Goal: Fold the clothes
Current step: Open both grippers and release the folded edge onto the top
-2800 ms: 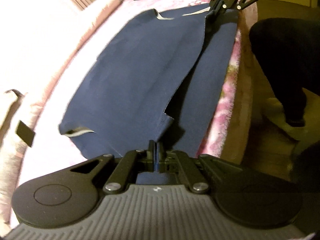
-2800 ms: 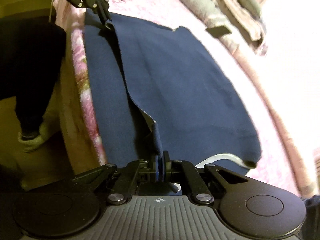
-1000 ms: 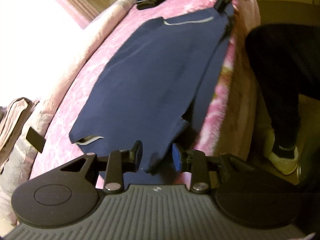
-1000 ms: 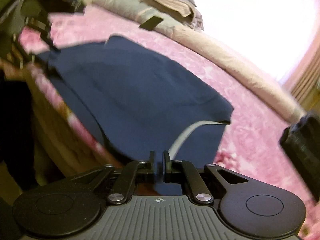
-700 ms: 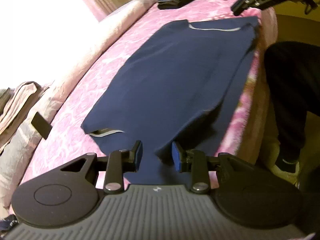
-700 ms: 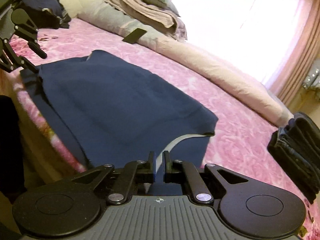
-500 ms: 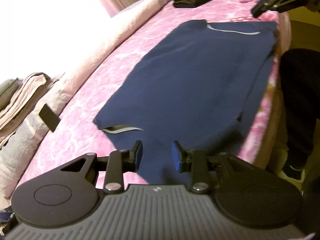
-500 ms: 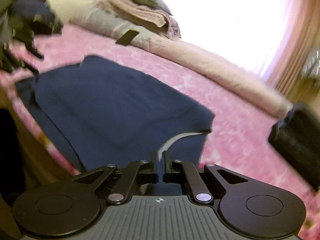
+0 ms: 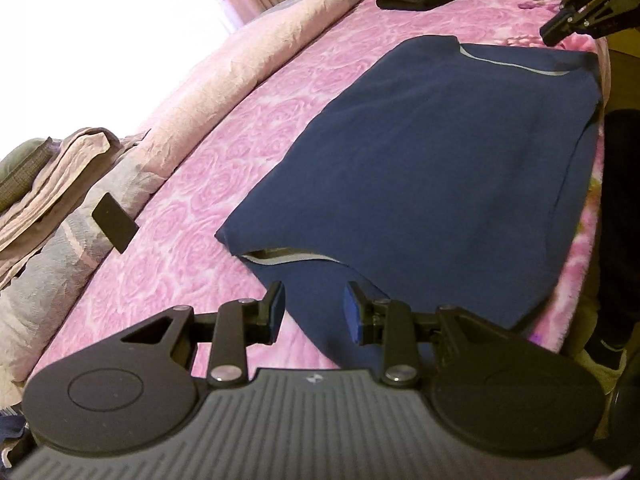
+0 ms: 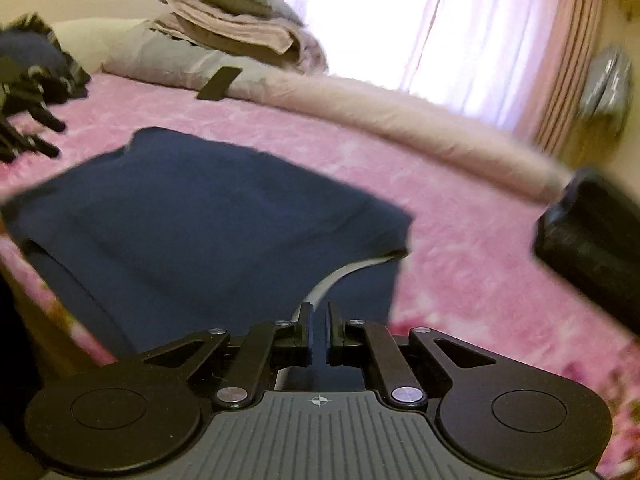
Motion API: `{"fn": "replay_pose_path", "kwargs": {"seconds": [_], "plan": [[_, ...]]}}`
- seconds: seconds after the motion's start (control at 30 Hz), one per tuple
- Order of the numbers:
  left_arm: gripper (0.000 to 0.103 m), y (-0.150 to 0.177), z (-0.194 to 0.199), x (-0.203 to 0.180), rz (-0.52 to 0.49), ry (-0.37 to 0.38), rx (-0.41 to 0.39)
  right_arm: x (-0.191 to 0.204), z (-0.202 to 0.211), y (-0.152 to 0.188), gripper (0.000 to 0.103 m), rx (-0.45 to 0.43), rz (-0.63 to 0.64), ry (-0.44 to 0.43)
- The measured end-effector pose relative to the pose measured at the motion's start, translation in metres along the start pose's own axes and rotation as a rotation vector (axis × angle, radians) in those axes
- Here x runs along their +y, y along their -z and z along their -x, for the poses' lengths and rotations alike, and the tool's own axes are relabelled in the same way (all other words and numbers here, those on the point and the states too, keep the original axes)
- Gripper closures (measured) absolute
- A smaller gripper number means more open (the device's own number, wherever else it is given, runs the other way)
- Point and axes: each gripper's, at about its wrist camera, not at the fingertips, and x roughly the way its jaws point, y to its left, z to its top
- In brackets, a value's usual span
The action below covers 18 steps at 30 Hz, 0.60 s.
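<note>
- left gripper (image 9: 314, 312) had let go of the hem; jaws stood apart, empty, over the near edge of the navy garment (image 9: 420, 168); one lengthwise fold judged done
- right gripper (image 10: 318, 334) pressed together; no cloth seen between the pads; garment just ahead
- garment lay flat on the pink bedspread (image 9: 240, 152), along the bed's edge

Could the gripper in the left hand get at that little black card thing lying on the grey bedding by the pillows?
Probably yes. The left gripper is open and holds nothing, and only bare pink bedspread lies between it and the black card. The navy garment lies off to the other side, out of the way.
</note>
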Motion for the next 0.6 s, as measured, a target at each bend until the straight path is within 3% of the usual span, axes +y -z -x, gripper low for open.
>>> {"fn": "replay_pose_path", "kwargs": {"seconds": [0.03,0.2,0.3,0.4,0.5,0.53,0.57,0.6], "plan": [[0.074,0.0,-0.002,0.001,0.0,0.005,-0.001,-0.003,-0.001,-0.001,0.101,0.008,-0.029,-0.031],[0.074,-0.006,-0.014,0.0,-0.003,0.029,-0.014,-0.005,-0.006,-0.011,0.1,0.046,-0.123,0.008],[0.074,-0.01,-0.018,0.0,-0.003,0.03,-0.022,-0.015,0.001,-0.011,0.101,-0.024,-0.236,-0.167],[0.074,-0.013,-0.021,0.0,-0.005,0.028,-0.03,-0.002,0.009,-0.016,0.103,-0.088,-0.13,-0.048],[0.074,-0.015,-0.022,0.0,-0.008,0.025,-0.036,-0.005,0.013,-0.021,0.103,-0.134,-0.157,-0.028],[0.074,-0.016,-0.023,0.0,-0.01,0.025,-0.037,-0.007,0.011,-0.023,0.088,-0.119,-0.174,-0.023],[0.074,-0.016,-0.023,0.001,-0.011,0.023,-0.038,-0.006,0.009,-0.025,0.025,-0.102,-0.173,0.009],[0.074,-0.017,-0.023,0.001,-0.012,0.02,-0.039,-0.005,0.007,-0.027,0.001,-0.086,-0.172,0.039]]}}
